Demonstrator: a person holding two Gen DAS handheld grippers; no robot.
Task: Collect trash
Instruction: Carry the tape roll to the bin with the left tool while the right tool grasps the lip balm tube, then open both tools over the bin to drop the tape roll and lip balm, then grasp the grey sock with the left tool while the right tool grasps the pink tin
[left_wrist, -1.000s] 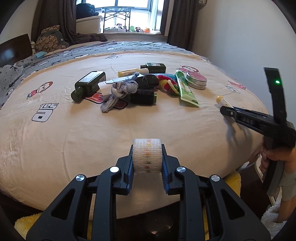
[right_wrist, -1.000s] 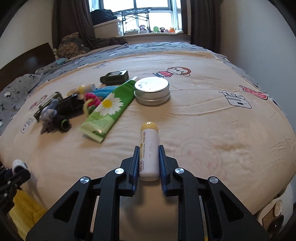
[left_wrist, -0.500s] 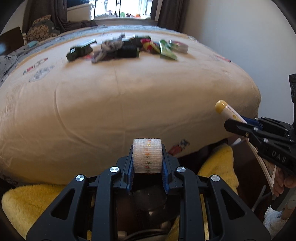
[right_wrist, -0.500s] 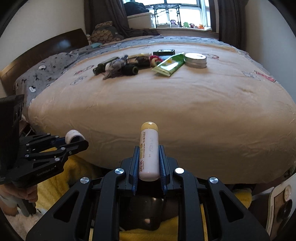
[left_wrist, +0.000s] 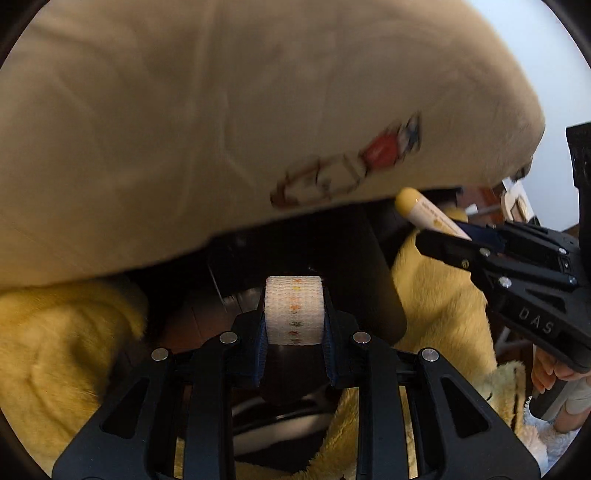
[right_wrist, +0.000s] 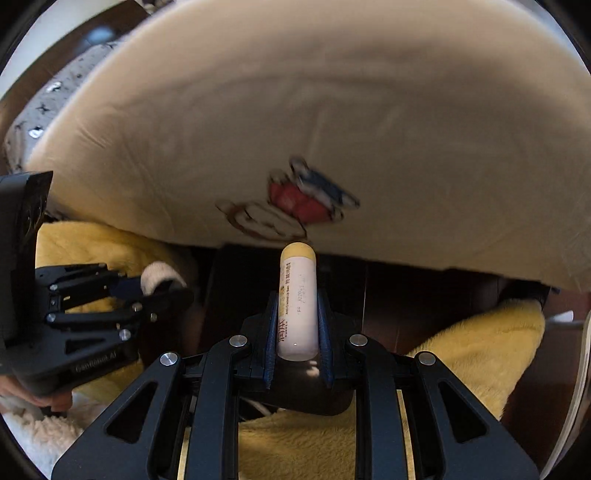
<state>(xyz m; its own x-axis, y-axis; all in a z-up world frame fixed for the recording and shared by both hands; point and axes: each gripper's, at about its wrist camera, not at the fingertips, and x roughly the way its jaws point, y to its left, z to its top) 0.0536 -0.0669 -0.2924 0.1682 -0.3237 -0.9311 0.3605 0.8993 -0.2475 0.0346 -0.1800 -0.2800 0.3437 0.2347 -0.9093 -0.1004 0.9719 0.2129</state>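
Both grippers lowered, lip balm (right_wrist: 297, 302) between jaws

bed edge (left_wrist: 221, 129) fills upper frame | blanket (left_wrist: 55, 350) below it, lower left and right | right gripper (left_wrist: 448, 242) at right edge (tube (left_wrist: 428, 214) between its fingers)

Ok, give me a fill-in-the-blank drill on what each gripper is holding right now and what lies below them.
1. The left gripper has its jaws shut on a white roll of ____.
2. The right gripper holds a lip balm tube whose cap is ____.
3. The fuzzy blanket under the bed edge is ____ in colour.

Missing words: gauze; yellow; yellow
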